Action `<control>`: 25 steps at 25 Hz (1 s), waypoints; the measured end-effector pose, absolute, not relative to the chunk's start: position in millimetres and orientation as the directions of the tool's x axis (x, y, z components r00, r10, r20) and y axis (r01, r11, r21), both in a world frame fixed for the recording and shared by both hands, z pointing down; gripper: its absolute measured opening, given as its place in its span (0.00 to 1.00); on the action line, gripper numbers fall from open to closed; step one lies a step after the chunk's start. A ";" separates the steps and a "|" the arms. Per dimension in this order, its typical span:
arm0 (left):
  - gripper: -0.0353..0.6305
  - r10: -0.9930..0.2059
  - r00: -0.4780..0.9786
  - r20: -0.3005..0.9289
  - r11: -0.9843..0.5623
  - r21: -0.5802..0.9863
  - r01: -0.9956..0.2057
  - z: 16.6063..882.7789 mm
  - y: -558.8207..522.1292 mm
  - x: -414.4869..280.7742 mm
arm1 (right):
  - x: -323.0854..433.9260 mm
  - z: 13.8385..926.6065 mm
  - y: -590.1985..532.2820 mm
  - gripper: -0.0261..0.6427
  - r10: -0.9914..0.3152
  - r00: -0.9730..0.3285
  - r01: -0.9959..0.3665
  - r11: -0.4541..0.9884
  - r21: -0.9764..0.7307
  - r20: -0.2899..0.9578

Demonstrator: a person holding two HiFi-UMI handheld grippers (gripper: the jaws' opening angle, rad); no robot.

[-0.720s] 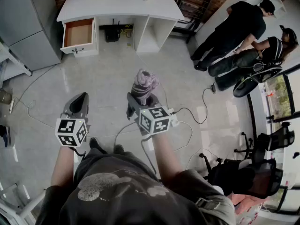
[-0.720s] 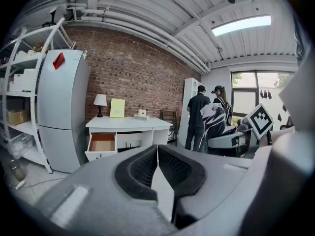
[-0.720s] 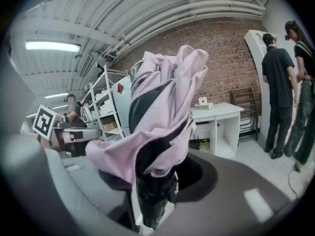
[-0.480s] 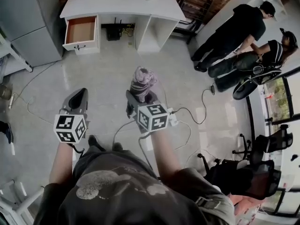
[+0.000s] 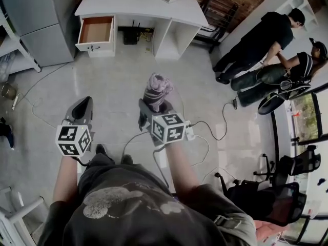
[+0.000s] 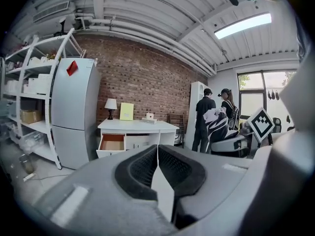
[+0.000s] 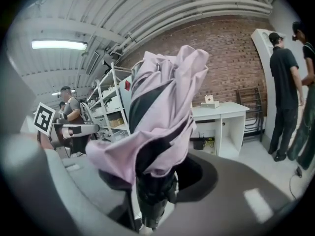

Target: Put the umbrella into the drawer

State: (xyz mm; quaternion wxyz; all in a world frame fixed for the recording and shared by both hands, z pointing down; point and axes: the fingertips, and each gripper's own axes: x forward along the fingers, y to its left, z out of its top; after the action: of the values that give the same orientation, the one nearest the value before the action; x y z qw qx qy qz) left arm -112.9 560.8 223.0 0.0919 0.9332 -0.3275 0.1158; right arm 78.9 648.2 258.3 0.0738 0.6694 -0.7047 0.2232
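A folded pink and black umbrella [image 5: 157,89] [image 7: 160,127] stands upright in my right gripper [image 5: 154,108], whose jaws are shut on its lower part. My left gripper [image 5: 82,110] [image 6: 157,156] hangs beside it at the left, shut with nothing in it. The open drawer [image 5: 96,31] [image 6: 112,142] with a brown inside sticks out of the white desk [image 5: 136,6] far ahead, at the desk's left side. Both grippers are well short of the desk, over the pale floor.
A grey fridge [image 5: 38,19] stands left of the desk, with white shelving [image 5: 11,47] beside it. Two people [image 5: 266,40] stand at the right by a chair [image 5: 279,94]. Cables [image 5: 205,132] trail over the floor near my right gripper.
The desk and drawer have slid to the right and a little closer in the head view. Both grippers keep their hold and pose.
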 end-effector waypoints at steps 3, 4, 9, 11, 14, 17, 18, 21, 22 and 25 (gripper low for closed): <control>0.08 -0.598 0.752 0.277 -0.765 0.081 -0.639 218.0 558.2 -120.0 | 83.6 259.6 644.7 0.35 -0.911 -0.095 -0.977 0.007 -0.214 0.402; 0.08 -0.595 0.755 0.277 -0.771 0.067 -0.633 217.1 557.7 -120.4 | 86.2 259.3 642.2 0.35 -0.912 -0.089 -0.977 0.001 -0.214 0.401; 0.08 -0.576 0.766 0.285 -0.782 0.080 -0.618 228.3 538.3 -116.0 | 97.2 261.8 617.9 0.35 -0.909 -0.055 -0.976 -0.040 -0.216 0.413; 0.08 -0.563 0.771 0.298 -0.783 0.104 -0.613 237.1 525.4 -111.2 | 99.3 266.5 606.5 0.35 -0.900 -0.051 -0.977 -0.046 -0.210 0.433; 0.08 -0.550 0.772 0.318 -0.789 0.106 -0.606 248.5 493.8 -102.7 | 105.2 275.8 581.6 0.35 -0.886 -0.046 -0.978 -0.054 -0.200 0.461; 0.08 -0.545 0.776 0.316 -0.789 0.119 -0.603 254.6 448.5 -92.4 | 118.8 282.2 543.7 0.35 -0.881 -0.027 -0.978 -0.074 -0.195 0.472; 0.08 -0.544 0.777 0.317 -0.788 0.124 -0.603 257.1 431.7 -88.9 | 124.0 284.2 528.7 0.35 -0.879 -0.019 -0.977 -0.084 -0.194 0.476; 0.08 -0.533 0.784 0.319 -0.791 0.142 -0.595 260.9 380.9 -80.7 | 136.6 288.2 481.6 0.35 -0.875 0.006 -0.973 -0.117 -0.199 0.485; 0.08 -0.529 0.786 0.320 -0.793 0.143 -0.592 261.4 364.5 -79.4 | 139.4 288.8 466.5 0.35 -0.873 0.015 -0.971 -0.129 -0.202 0.487; 0.08 -0.519 0.791 0.324 -0.797 0.152 -0.585 263.7 317.9 -78.1 | 146.7 288.9 423.5 0.35 -0.869 0.042 -0.965 -0.162 -0.204 0.493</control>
State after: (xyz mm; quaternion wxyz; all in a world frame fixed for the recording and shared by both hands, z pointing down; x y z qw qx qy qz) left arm -78.1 317.9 263.7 0.1229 0.9383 -0.2940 0.1344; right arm 146.7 423.5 288.9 0.0919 0.7158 -0.6408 0.2621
